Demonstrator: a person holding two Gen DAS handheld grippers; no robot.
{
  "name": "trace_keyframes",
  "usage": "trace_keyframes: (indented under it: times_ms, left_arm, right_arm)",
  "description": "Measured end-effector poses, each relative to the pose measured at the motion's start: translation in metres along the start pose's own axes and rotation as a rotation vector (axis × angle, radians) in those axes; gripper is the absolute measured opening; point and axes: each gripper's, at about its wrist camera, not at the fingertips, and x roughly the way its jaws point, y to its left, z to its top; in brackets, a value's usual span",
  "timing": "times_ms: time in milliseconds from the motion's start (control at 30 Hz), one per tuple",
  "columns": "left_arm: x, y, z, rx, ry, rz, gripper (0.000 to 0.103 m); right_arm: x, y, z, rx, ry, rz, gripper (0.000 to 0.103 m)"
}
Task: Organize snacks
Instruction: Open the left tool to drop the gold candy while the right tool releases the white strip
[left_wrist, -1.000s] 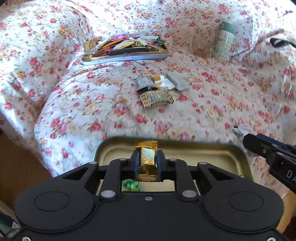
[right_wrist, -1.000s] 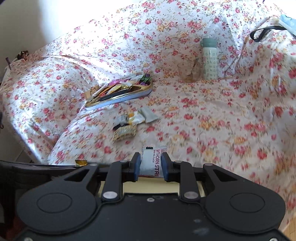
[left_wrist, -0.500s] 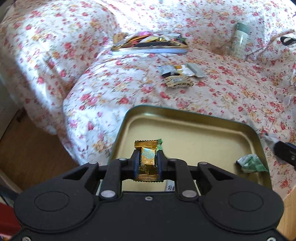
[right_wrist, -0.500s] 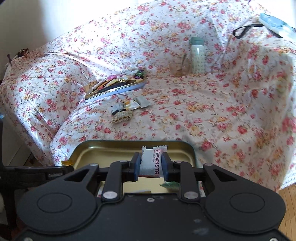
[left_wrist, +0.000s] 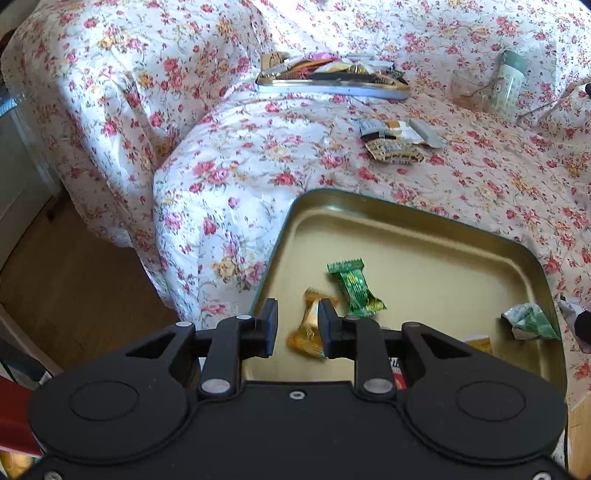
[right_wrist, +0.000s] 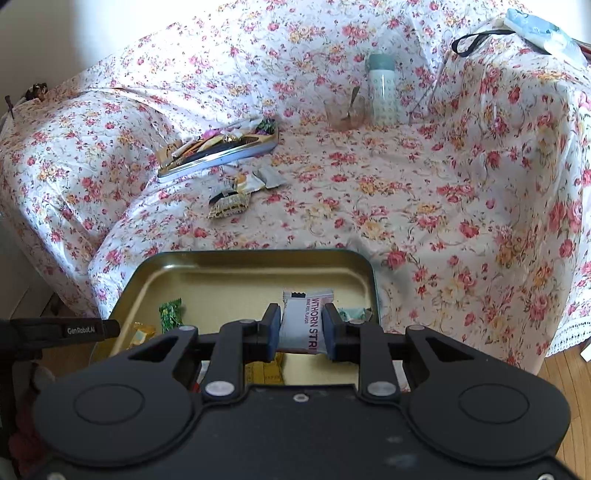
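Left tool (left_wrist: 297, 325) jaws opening over the gold tray (left_wrist: 424, 236), near its left edge; gold candy (left_wrist: 310, 328) between them, touching the right pad only, looks blurred, so likely dropping. Right tool (right_wrist: 300, 330) clamped narrow on the white snack bar (right_wrist: 304, 323), hovering over the same tray near its right edge. Green candy (left_wrist: 354, 286) already lies in the tray just past the gold one. To do this well: let the left jaws clear the wrapper fully before pulling back so it doesn't snag, then lower the bar onto bare tray floor and release. More loose wrappers (left_wrist: 397, 138) remain mid-bed, beside the full second tray (left_wrist: 332, 86).
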Motion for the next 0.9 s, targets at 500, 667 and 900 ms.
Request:
trace_keyframes:
  times_ms: [500, 667, 900]
  left_arm:
    - [0.003, -0.010, -0.009, 0.042, 0.034, 0.001, 0.034]
    - [0.003, -0.012, -0.010, 0.054, 0.039, -0.002, 0.034]
    - [0.004, -0.016, -0.013, 0.082, 0.052, -0.003, 0.034]
  right_arm:
    - [0.003, 0.001, 0.000, 0.002, 0.034, 0.008, 0.027]
    - [0.005, 0.001, -0.001, -0.013, 0.046, 0.013, 0.027]
    - [0.007, 0.001, -0.002, -0.023, 0.065, 0.020, 0.028]
